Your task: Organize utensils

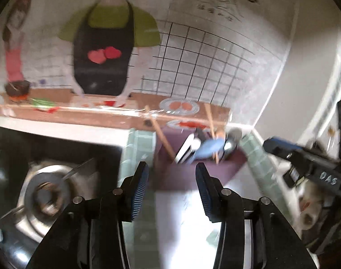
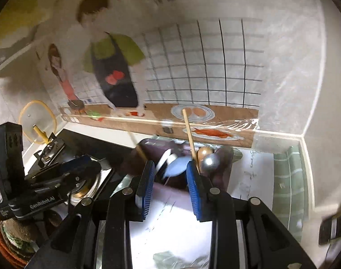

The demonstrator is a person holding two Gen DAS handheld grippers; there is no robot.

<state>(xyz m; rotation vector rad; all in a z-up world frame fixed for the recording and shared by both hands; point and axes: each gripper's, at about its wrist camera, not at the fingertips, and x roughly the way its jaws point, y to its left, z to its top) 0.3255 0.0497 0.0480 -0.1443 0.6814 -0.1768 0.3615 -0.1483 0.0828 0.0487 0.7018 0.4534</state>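
Note:
A purple utensil holder (image 1: 188, 174) stands on the counter against the wall, also in the right wrist view (image 2: 148, 157). It holds wooden chopsticks (image 1: 162, 139), a blue spoon (image 1: 209, 148), white spoons (image 1: 188, 148) and a metal ladle (image 2: 210, 162). My left gripper (image 1: 171, 174) is open and empty, just in front of the holder. My right gripper (image 2: 170, 177) is open and empty, close in front of the holder's rim. The right gripper also shows at the right of the left wrist view (image 1: 305, 163). The left gripper shows at the left of the right wrist view (image 2: 80, 170).
A gas stove with a metal burner (image 1: 47, 190) lies left of the holder. A glass lid with a yellow rim (image 2: 37, 123) leans on the wall. A green tiled mat (image 2: 289, 186) and white paper (image 2: 249, 179) cover the counter. A picture sheet (image 1: 103, 56) covers the wall.

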